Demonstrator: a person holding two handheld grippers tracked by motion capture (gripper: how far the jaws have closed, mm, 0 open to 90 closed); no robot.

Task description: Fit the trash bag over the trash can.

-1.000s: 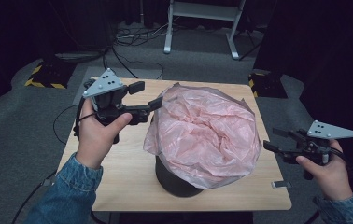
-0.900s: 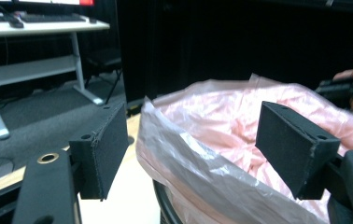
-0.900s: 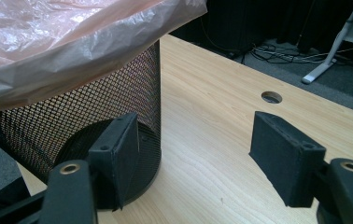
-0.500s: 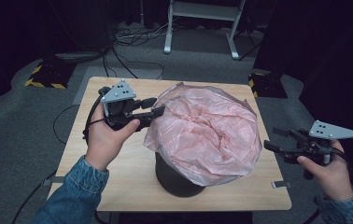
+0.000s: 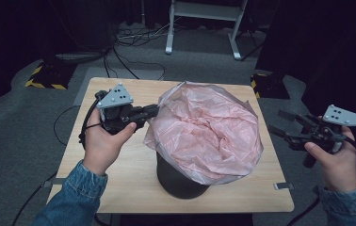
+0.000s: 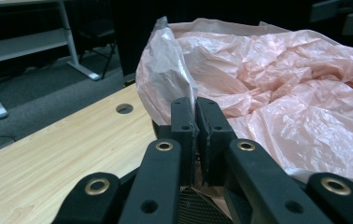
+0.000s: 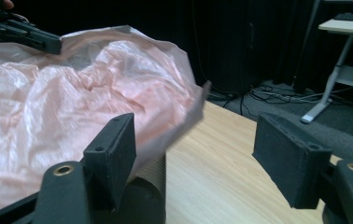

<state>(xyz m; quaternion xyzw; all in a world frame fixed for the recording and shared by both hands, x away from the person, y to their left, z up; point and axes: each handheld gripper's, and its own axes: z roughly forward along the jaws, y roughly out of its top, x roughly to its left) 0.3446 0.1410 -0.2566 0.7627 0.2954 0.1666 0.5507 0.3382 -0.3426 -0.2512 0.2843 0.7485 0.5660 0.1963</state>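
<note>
A pink plastic bag (image 5: 204, 129) billows over the top of a dark round bin (image 5: 181, 181) standing on the wooden table (image 5: 119, 169). My left gripper (image 5: 153, 111) is at the bag's left rim. Its jaws have just been closing and now pinch a fold of the pink film (image 6: 174, 79) between them, as the left gripper view (image 6: 196, 116) shows. My right gripper (image 5: 279, 126) hovers off the table's right edge, apart from the bag, its jaws open and empty (image 7: 202, 154). In the right gripper view, the bag (image 7: 95, 88) and the bin (image 7: 149, 186) lie ahead to the left.
A round cable hole (image 6: 124, 108) sits in the tabletop near the bag. Beyond the table are grey carpet, loose cables (image 5: 129, 35), a white desk frame (image 5: 204, 14) and yellow-and-black striped bases (image 5: 46, 77). Bare tabletop lies left of the bin.
The left gripper moved right to the bag's rim and its jaws went from open to shut on the film. The right gripper rose slightly.
</note>
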